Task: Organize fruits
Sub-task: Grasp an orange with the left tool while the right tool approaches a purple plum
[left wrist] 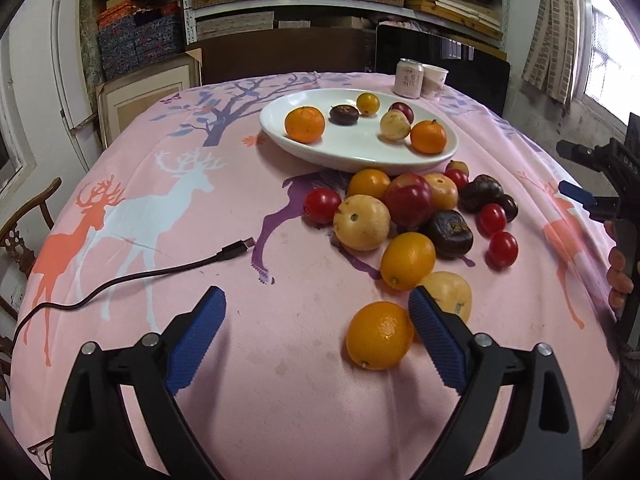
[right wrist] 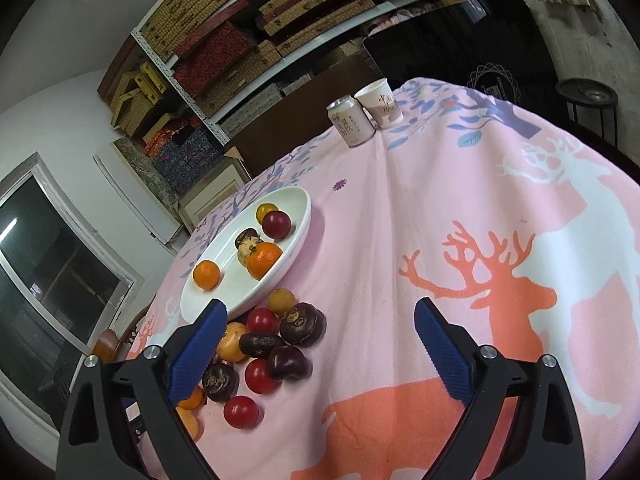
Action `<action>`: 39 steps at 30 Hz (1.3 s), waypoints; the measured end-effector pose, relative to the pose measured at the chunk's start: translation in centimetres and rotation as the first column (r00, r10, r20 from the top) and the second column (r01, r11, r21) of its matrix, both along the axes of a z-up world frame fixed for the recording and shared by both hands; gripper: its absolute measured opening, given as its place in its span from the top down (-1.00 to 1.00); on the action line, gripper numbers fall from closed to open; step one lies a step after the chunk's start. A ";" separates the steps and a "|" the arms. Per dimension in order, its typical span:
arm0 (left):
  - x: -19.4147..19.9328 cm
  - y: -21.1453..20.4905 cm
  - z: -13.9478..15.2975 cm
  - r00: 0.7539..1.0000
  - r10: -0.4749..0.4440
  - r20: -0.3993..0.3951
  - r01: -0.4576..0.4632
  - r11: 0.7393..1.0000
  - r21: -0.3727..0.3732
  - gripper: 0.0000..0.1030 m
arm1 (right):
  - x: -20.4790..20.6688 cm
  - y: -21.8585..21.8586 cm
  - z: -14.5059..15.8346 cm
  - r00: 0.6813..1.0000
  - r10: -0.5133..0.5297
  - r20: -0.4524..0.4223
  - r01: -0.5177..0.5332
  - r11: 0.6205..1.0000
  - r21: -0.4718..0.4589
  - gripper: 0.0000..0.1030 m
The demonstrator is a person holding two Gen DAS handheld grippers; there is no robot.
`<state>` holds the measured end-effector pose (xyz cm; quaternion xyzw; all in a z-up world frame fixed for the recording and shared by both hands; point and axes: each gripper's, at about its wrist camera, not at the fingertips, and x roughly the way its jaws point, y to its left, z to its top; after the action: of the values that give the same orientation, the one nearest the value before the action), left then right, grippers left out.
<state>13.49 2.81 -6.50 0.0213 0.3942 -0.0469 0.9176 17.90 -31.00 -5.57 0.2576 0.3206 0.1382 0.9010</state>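
Left gripper [left wrist: 316, 316] released, empty; orange [left wrist: 379, 335] just inside right pad, possibly touching. Shift right to centre, then clamp gently.

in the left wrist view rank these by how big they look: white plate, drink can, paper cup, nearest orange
1. white plate, clearly the largest
2. nearest orange, though it lies closest to the camera, which inflates it
3. drink can and paper cup: far back, side by side, too alike to rank
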 end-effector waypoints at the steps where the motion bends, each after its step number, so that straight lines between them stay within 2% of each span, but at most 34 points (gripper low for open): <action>1: 0.0 -0.1 -0.1 1.000 -0.004 -0.007 0.004 1.000 0.002 -0.76 | 0.1 0.0 -0.1 1.000 0.004 -0.005 -0.004 1.000 0.002 -0.85; 8: -0.2 -0.2 -0.6 0.998 -0.042 -0.051 0.042 0.999 0.002 -0.87 | 0.3 0.0 -0.3 1.000 0.009 -0.012 -0.009 1.000 0.009 -0.85; 12: -0.5 1.4 0.1 0.999 0.034 -0.008 -0.034 0.999 -0.001 -0.87 | 0.3 -0.1 -0.4 1.000 0.010 -0.014 -0.010 1.000 0.016 -0.85; 14: -0.7 2.9 0.4 0.994 0.105 0.011 -0.105 0.993 -0.044 -0.86 | 0.3 -0.1 -0.3 1.000 0.009 -0.011 -0.008 1.000 0.015 -0.85; 15: -0.8 3.7 0.5 0.993 0.122 0.011 -0.120 0.988 -0.094 -0.86 | 0.3 -0.2 -0.3 1.000 0.009 -0.010 -0.008 1.000 0.016 -0.86; 17: -1.1 4.0 0.5 0.995 0.103 0.003 -0.101 0.985 -0.137 -0.85 | 0.3 -0.2 -0.5 1.000 0.010 -0.012 -0.009 1.000 0.017 -0.86; 23: -1.1 1.9 0.0 1.000 0.024 -0.016 -0.024 0.999 -0.046 -0.85 | 0.3 0.1 -0.5 1.000 0.011 -0.014 -0.011 1.000 0.008 -0.86; 28: 0.2 2.0 -0.5 0.997 0.025 -0.068 -0.029 0.998 -0.056 -0.85 | 0.4 0.3 -0.7 0.999 0.017 -0.027 -0.017 1.000 0.006 -0.86; 30: 0.5 1.9 -0.6 0.997 0.025 -0.074 -0.029 0.998 -0.057 -0.77 | 0.4 0.5 -0.7 1.000 0.018 -0.026 -0.018 1.000 0.001 -0.86; 32: 0.8 1.7 -0.9 0.996 0.008 -0.090 -0.014 0.998 -0.059 -0.45 | 0.5 0.5 -0.6 1.000 0.017 -0.025 -0.017 1.000 0.001 -0.86; 34: 1.1 1.5 -1.4 0.993 -0.003 -0.117 -0.003 0.999 -0.053 -0.35 | 0.5 0.4 -0.7 0.999 0.020 -0.027 -0.020 1.000 0.002 -0.86; 39: 1.3 1.5 -1.4 0.994 -0.010 -0.113 0.003 0.998 -0.058 -0.34 | 0.5 0.6 -0.6 0.999 0.027 -0.029 -0.027 1.000 -0.006 -0.86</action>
<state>14.79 4.31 -7.89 -0.0067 0.4441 -0.0624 0.8938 18.38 -30.36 -6.19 0.2524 0.3373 0.1457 0.8952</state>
